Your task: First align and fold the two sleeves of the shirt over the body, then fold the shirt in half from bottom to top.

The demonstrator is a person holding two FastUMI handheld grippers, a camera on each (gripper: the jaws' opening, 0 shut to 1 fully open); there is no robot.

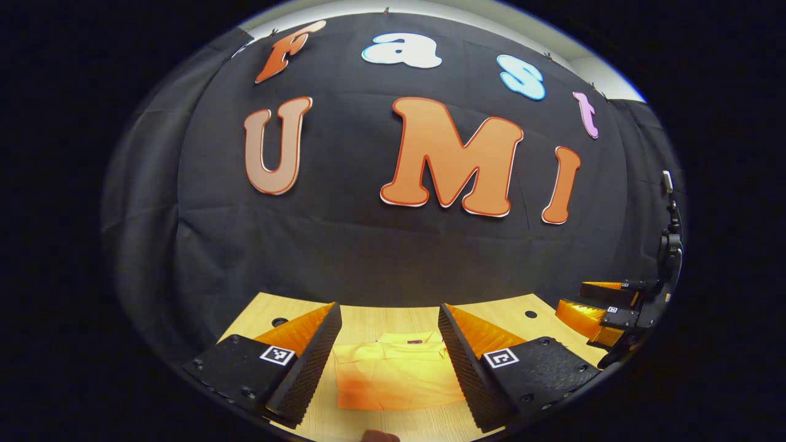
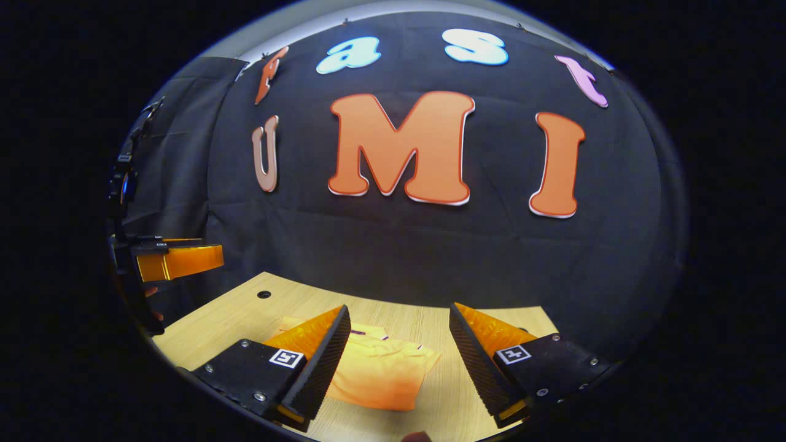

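Shirt (image 1: pixel 398 374) sits folded on the wooden table (image 1: pixel 374 319) — both grippers held up above it, jaws wide, gripping nothing. Left gripper (image 1: pixel 390 356) frames it dead centre; right gripper (image 2: pixel 399 362) has it left-of-centre.

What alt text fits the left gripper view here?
A folded yellow shirt lies on a wooden table, framed between the open left gripper. The right gripper hovers at the table's right edge.
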